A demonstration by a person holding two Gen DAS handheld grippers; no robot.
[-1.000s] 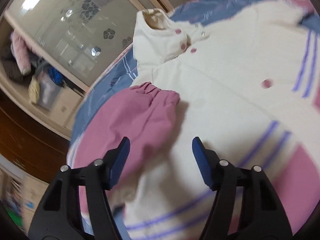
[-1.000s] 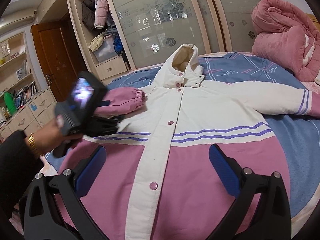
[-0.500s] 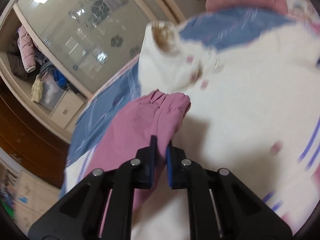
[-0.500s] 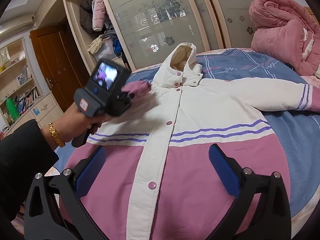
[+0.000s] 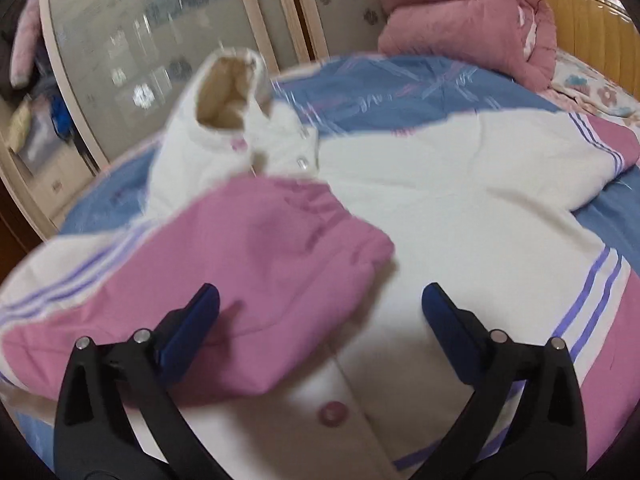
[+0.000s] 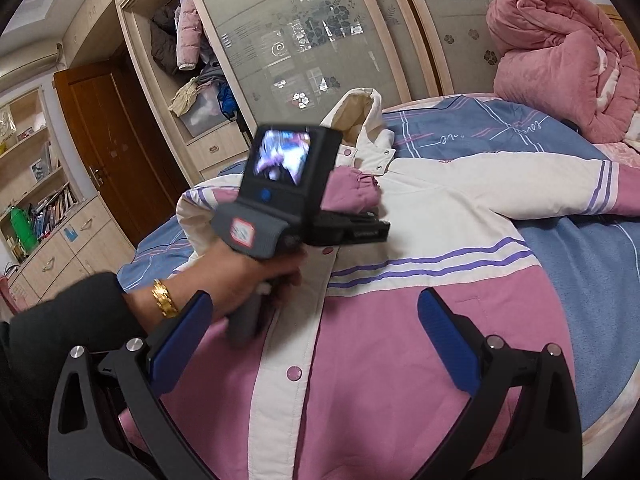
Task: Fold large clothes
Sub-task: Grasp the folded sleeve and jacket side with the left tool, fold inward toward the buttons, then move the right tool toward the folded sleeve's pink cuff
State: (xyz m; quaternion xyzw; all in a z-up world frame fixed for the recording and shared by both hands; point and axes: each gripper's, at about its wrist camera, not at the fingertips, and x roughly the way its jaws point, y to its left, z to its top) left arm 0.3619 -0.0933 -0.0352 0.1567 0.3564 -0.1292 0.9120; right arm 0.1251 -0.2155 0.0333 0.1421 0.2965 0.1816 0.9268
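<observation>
A large white and pink hooded coat (image 6: 432,216) lies face up on the bed, hood (image 6: 360,116) toward the wardrobe. Its pink-cuffed left sleeve (image 5: 272,256) is folded across the chest; it also shows in the right wrist view (image 6: 352,192). My left gripper (image 5: 320,316) is open just behind that sleeve cuff, holding nothing. In the right wrist view it (image 6: 372,228) hovers over the coat's chest. My right gripper (image 6: 312,328) is open and empty above the coat's pink lower part. The coat's other sleeve (image 6: 560,184) stretches out to the right.
The bed has a blue patterned cover (image 6: 580,264). A rolled pink quilt (image 6: 568,60) lies at the back right by the wooden headboard (image 5: 584,28). A mirrored wardrobe (image 6: 320,32), a wooden door (image 6: 116,152) and bookshelves (image 6: 44,208) stand behind and to the left.
My left gripper shut on the pink sleeve cuff, carried it across onto the coat's chest, and has now opened and let it go. My right gripper has stayed open and still.
</observation>
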